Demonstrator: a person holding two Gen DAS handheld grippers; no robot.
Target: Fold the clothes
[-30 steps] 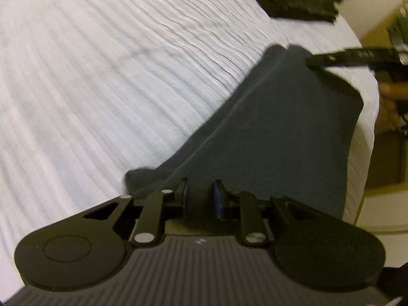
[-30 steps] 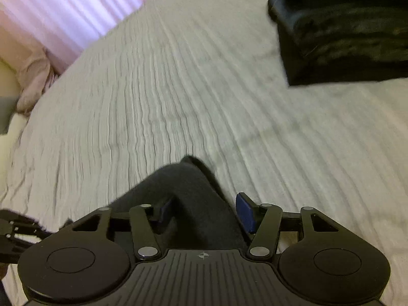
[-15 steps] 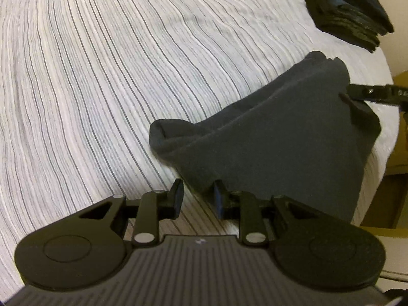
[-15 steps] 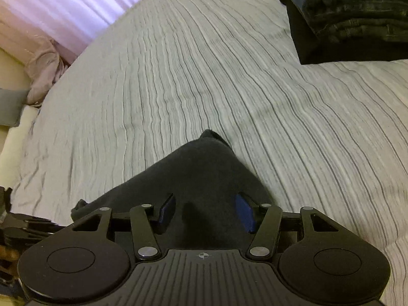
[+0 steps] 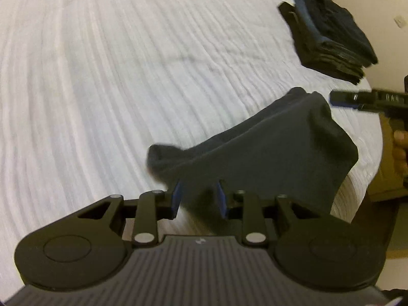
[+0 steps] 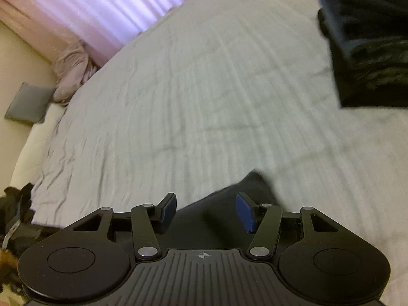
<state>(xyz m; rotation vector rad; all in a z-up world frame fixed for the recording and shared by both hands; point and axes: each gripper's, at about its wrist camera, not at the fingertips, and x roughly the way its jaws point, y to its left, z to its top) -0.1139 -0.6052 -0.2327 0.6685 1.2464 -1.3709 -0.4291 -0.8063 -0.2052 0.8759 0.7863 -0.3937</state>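
Left wrist: dark garment (image 5: 267, 153) between opening left tool (image 5: 198, 196).

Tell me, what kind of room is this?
Most likely a bedroom: a wide bed with a ribbed white cover, curtains beyond it, and a stack of folded dark clothes on the bed.

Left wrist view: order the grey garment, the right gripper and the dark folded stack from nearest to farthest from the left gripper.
1. Grey garment, lying between the opening jaws of the left gripper.
2. Right gripper, beyond the garment at right.
3. Dark folded stack, far upper right on the bed.
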